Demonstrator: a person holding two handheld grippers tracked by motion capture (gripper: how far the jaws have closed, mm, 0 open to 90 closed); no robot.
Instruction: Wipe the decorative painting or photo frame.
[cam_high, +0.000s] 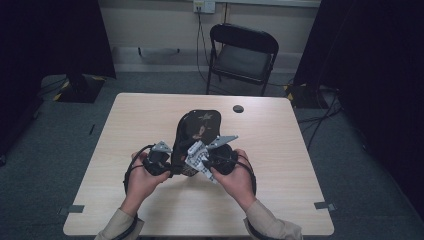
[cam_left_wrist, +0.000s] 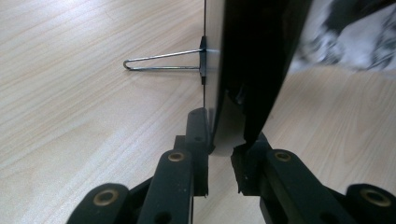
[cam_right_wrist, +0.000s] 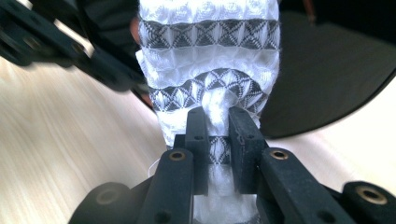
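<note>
Two grippers work close together over the near middle of the bench (cam_high: 150, 115). The left gripper (cam_left_wrist: 223, 151) is clenched on the edge of a black oval mirror (cam_high: 196, 132), holding it tilted up off the wood, with its wire stand (cam_left_wrist: 161, 61) jutting out from the back. The right gripper (cam_right_wrist: 218, 140) is grasping a bunched white cloth with grey patterned bands (cam_right_wrist: 210, 60), held against the lower part of the mirror.

Most of the risk, as I judge it, lies in the left grip: the jaws pinch only a thin rim, so a push from the cloth could twist the mirror out and drop it onto the bench. The cloth is pinched only at a bunched fold, so a hard wipe might drag it free. The stand could also snag the cloth.
</note>
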